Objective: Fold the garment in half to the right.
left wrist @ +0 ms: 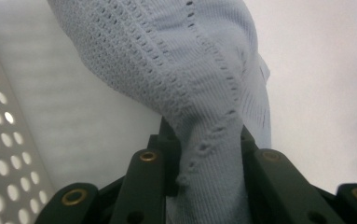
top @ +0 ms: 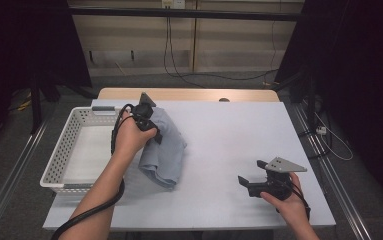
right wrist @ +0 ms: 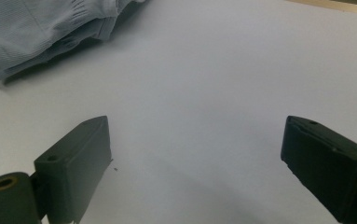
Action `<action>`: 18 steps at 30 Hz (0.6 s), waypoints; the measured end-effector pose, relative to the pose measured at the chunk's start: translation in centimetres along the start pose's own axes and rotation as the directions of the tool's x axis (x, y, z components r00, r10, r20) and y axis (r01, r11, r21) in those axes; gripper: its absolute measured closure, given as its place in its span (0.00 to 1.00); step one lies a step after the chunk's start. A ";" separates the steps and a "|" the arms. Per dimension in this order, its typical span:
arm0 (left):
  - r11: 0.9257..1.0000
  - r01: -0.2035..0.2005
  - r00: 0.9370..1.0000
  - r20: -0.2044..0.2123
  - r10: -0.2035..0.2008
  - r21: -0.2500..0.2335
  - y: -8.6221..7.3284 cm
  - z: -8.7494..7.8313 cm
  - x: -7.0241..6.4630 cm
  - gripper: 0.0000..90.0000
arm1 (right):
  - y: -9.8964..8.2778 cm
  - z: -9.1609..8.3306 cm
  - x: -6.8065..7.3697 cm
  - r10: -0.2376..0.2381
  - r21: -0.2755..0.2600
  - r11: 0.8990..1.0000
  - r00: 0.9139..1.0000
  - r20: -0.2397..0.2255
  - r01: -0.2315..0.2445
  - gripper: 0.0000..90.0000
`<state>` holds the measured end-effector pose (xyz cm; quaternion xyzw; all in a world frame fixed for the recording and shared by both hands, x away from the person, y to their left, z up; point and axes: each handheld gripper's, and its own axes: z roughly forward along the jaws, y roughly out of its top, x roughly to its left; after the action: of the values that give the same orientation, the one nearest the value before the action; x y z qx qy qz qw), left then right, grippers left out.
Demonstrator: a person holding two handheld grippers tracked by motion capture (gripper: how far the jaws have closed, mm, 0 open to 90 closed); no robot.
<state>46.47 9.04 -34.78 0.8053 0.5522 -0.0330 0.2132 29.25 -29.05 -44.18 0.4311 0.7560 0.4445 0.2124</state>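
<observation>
The left claw (top: 146, 125) is gripping a pale blue knit cloth (top: 165, 150) by a bunched upper edge; in the left gripper view the fabric (left wrist: 199, 93) is running down between the two black jaws, pinched there. Holding it by that edge is letting the rest drape free, which looks like a way to lift and carry it, probably toward the white basket (top: 66, 145) just left of the cloth. The cloth is lying on the bench (top: 229, 145) right beside the basket's near-right wall, its top raised off the surface and its lower folds resting on it. Its long axis is running from the pinched end, farther from the person, down to a folded end pointing toward the person and slightly away from the basket.

The right claw (top: 246, 184) is idling well away from the basket, low over the bench, jaws wide apart with nothing between them, likely waiting to help.
</observation>
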 end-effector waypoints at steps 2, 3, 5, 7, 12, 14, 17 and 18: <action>1.000 -0.005 1.000 -0.001 0.005 0.003 0.1 -0.2 0.0 0.82 | 0.0 0.0 0.0 -0.002 0.000 1.000 1.000 0.000 0.002 0.08; 1.000 -0.003 1.000 -0.005 0.003 -0.002 0.1 -0.3 0.1 0.82 | 0.0 0.1 0.0 -0.002 -0.001 1.000 1.000 -0.001 0.002 0.08; 1.000 -0.004 1.000 -0.008 0.004 0.000 0.3 -0.6 0.1 0.82 | 0.1 0.1 0.0 -0.003 -0.001 1.000 1.000 -0.002 0.003 0.08; 1.000 -0.008 1.000 -0.017 0.008 0.002 0.3 -0.8 0.2 0.82 | 0.0 0.1 0.1 -0.003 0.000 1.000 1.000 -0.003 0.003 0.08; 1.000 -0.009 1.000 -0.016 0.009 0.006 0.4 -0.9 0.3 0.82 | 0.1 0.1 0.1 -0.003 -0.001 1.000 1.000 0.000 0.003 0.08; 1.000 -0.010 1.000 -0.016 0.010 0.007 0.5 -1.0 0.4 0.82 | 0.1 0.1 0.0 -0.003 -0.006 1.000 1.000 0.001 0.003 0.08; 1.000 -0.015 1.000 -0.018 0.016 0.010 0.5 -1.0 0.3 0.82 | 0.1 0.1 0.0 -0.005 -0.005 1.000 1.000 0.001 0.005 0.08; 1.000 -0.016 1.000 -0.017 0.016 0.010 0.5 -1.0 0.3 0.82 | 0.1 0.1 0.0 -0.004 -0.005 1.000 1.000 0.000 0.004 0.08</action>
<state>46.89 9.57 -33.78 0.8110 0.5474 -0.0270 0.2049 29.34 -28.96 -44.15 0.4293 0.7556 0.4459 0.2144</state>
